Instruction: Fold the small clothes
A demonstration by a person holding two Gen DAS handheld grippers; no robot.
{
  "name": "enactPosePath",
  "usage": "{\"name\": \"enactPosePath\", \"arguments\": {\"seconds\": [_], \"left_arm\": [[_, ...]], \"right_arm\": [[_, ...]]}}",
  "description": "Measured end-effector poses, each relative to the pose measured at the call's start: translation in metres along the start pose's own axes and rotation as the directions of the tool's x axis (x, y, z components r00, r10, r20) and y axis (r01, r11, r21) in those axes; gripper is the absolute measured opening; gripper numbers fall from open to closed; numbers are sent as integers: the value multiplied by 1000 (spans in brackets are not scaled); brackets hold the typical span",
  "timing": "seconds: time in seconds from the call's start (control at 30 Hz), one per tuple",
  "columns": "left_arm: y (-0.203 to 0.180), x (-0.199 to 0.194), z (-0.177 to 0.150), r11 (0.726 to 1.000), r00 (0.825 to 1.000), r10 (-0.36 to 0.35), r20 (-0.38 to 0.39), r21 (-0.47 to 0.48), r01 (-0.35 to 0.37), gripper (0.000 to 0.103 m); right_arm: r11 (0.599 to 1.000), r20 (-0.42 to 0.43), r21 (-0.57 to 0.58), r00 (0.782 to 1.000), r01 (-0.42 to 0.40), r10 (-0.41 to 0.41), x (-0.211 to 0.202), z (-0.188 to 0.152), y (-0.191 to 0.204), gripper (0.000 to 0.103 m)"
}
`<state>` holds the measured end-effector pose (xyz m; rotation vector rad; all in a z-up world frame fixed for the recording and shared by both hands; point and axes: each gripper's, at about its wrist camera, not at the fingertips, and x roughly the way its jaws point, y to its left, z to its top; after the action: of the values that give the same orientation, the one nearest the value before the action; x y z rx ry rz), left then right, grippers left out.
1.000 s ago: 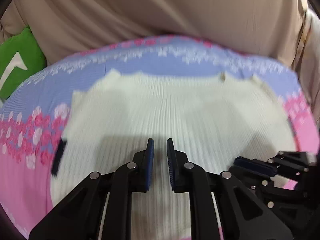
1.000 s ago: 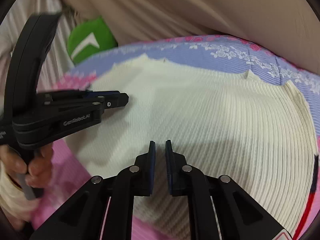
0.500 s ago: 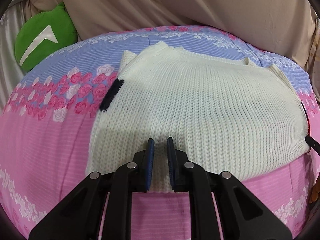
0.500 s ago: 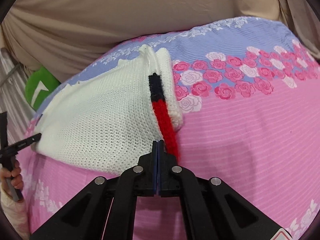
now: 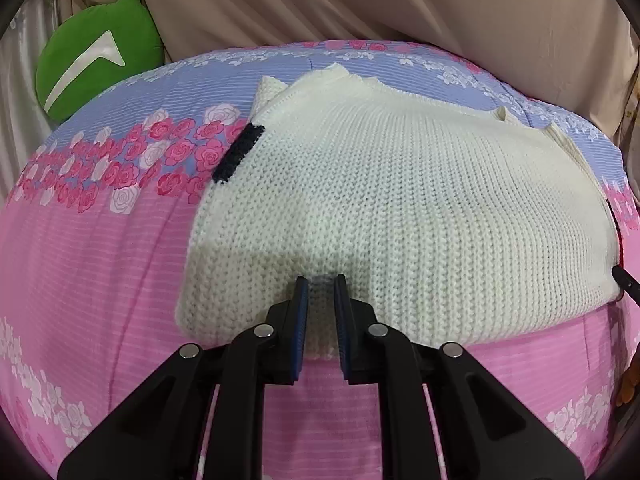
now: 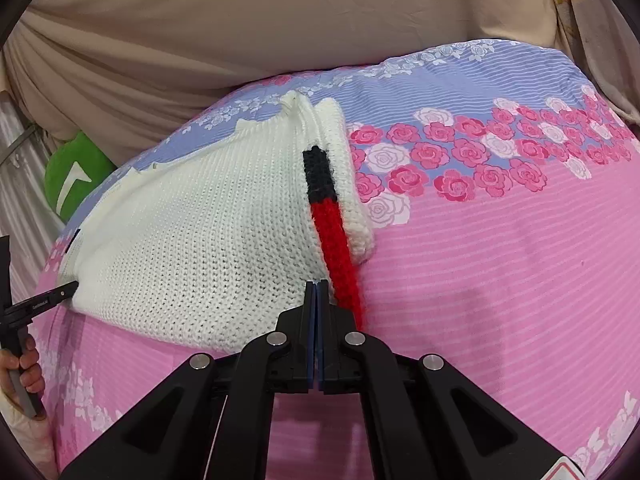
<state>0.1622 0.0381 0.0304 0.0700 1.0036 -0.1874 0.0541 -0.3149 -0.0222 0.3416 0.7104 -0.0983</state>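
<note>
A cream knit sweater (image 5: pixel 400 208) lies folded on the floral bedsheet (image 5: pixel 100 260), with a dark patch (image 5: pixel 238 158) at its left edge. My left gripper (image 5: pixel 320 280) rests low over the sweater's near edge, left of centre. Its jaws are nearly together, knit shows through the slit, and no pinch is evident. From the right wrist view the sweater (image 6: pixel 200 232) has a dark and red stripe (image 6: pixel 334 240) along its right side. My right gripper (image 6: pixel 316 284) is shut at the near right corner beside that stripe, with nothing between its pads. The left gripper (image 6: pixel 66 292) touches the far left corner.
A green cushion (image 5: pixel 96 52) sits at the back left of the bed, against a draped beige cloth (image 5: pixel 400 0). The tip of the right gripper (image 5: pixel 624 280) pokes in at the sweater's right edge. A hand (image 6: pixel 28 364) holds the left gripper's handle. Pink sheet (image 6: pixel 500 280) stretches to the right.
Both grippers have left the middle of the sweater: the left went toward its left near edge, the right to its right corner. The right jaws closed fully. The sweater has not shifted.
</note>
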Motion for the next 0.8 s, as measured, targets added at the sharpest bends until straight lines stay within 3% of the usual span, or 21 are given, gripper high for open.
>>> {"name": "enactPosePath", "arguments": {"seconds": [0.13, 0.2, 0.37, 0.5, 0.7, 0.8], "left_arm": [[9, -10, -5, 999, 1000, -26, 12, -27, 27, 13], [22, -25, -8, 994, 996, -77, 38, -69, 80, 14], [61, -44, -4, 970, 987, -118, 113, -199, 138, 33], [86, -29, -1, 945, 986, -126, 108, -288, 152, 37], [92, 3, -4, 921, 977, -195, 83, -326, 211, 37], [91, 10, -6, 925, 977, -197, 81, -314, 213, 37]], "right_arm": [[1000, 17, 9, 1000, 11, -11, -7, -2, 6, 0], [1000, 44, 2, 999, 13, -14, -17, 0, 15, 7], [993, 76, -73, 992, -97, 102, -25, 20, 67, 12], [971, 38, -157, 981, -181, 189, -1, 41, 126, 12], [951, -45, -224, 976, -216, 211, 58, 58, 192, 12], [945, -97, -241, 974, -222, 204, 89, 57, 211, 12]]}}
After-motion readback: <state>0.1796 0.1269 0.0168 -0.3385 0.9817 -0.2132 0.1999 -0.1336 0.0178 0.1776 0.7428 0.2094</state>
